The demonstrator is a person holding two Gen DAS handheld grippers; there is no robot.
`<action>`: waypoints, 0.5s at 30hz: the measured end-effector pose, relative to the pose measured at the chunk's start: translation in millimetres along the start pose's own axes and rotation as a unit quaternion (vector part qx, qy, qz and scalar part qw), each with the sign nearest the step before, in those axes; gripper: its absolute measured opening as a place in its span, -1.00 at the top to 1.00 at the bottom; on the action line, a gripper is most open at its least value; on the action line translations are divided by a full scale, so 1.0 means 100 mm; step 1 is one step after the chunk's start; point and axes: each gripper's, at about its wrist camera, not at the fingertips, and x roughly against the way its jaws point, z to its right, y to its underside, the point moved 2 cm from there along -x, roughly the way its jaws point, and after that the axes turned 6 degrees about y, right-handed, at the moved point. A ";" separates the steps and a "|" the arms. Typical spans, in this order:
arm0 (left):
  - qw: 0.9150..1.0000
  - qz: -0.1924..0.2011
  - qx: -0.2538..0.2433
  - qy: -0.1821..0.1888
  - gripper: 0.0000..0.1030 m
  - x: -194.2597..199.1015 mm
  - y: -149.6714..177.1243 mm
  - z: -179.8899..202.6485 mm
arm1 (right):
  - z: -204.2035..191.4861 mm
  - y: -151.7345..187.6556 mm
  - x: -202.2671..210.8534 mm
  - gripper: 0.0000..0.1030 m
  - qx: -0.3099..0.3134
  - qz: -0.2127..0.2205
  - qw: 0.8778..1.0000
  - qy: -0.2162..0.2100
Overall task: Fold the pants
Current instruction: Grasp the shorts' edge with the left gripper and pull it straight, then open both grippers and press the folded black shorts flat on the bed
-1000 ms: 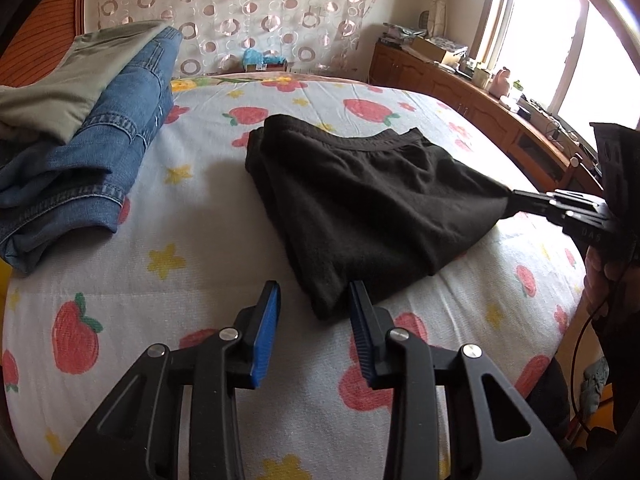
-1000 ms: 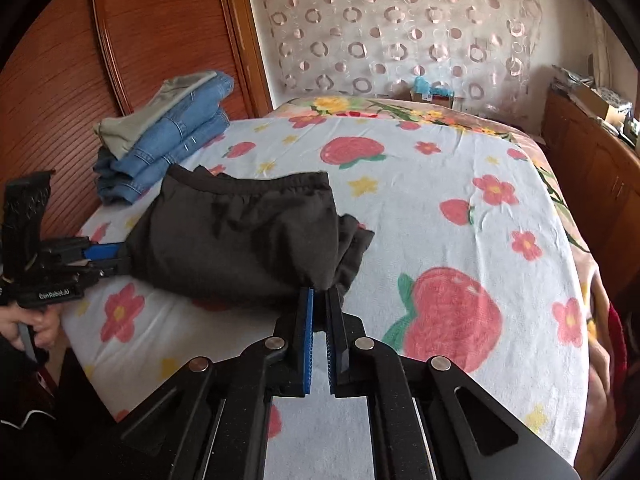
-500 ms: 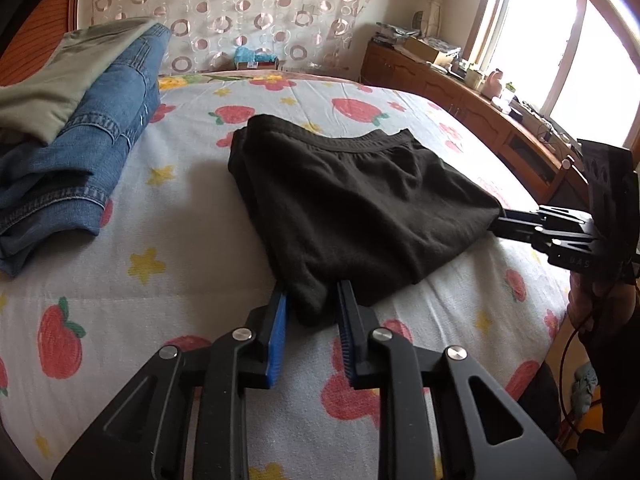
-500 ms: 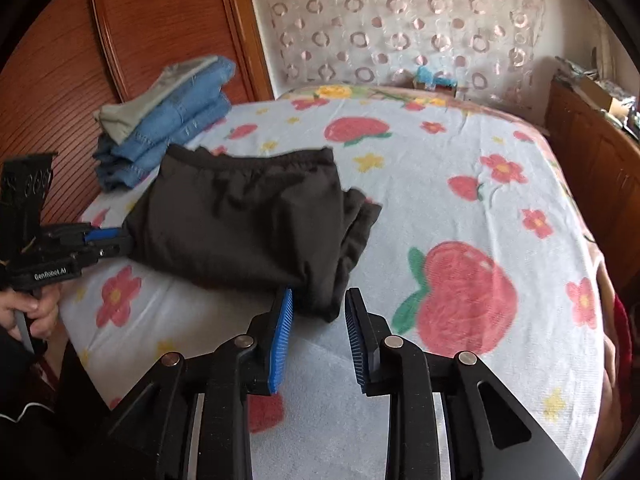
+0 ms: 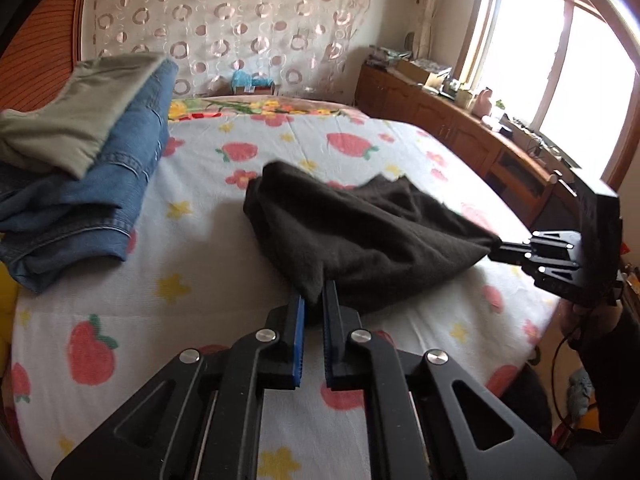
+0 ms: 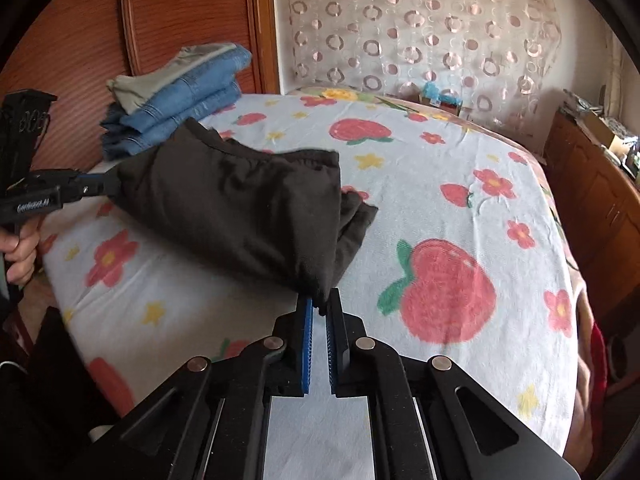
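Black pants (image 5: 360,236), already folded into a compact bundle, sit near the front edge of the bed (image 5: 224,264), on the strawberry-and-flower sheet.

Left gripper (image 5: 314,304): jaws have just been closing and now pinch one near corner of the black pants between the blue pads. That corner is raised off the sheet, and the fabric slopes from it down to the bed.

Right gripper (image 6: 319,307): jaws have also just closed, clamped on the other near corner of the pants; a small tuft of black cloth shows between the pads. In the left wrist view this gripper appears at the right (image 5: 500,246), its tips buried in the fabric edge. In the right wrist view the left gripper appears at the left (image 6: 114,184), gripping likewise, with a hand (image 6: 20,248) on its handle.

The cloth hangs taut between the two grippers; its far part rests on the sheet.

Folded jeans (image 5: 92,204) with an olive garment (image 5: 76,116) on top lie stacked well apart from the pants, by the wooden headboard (image 6: 188,8).
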 end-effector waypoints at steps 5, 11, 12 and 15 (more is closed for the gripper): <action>1.000 -0.011 0.000 0.006 0.84 0.12 0.12 0.03 | -0.08 0.11 0.26 0.89 -0.005 0.007 1.000 -0.020; 1.000 -0.028 0.000 0.004 0.82 0.08 0.28 0.12 | -0.06 0.21 0.33 0.89 -0.032 -0.004 0.999 -0.033; 1.000 -0.028 -0.002 0.001 0.75 0.07 0.28 0.14 | -0.05 0.21 0.34 0.89 -0.036 -0.003 0.999 -0.034; 1.000 -0.022 -0.015 -0.011 0.31 0.07 0.26 0.16 | 0.00 0.21 0.40 0.88 -0.049 0.002 0.998 -0.036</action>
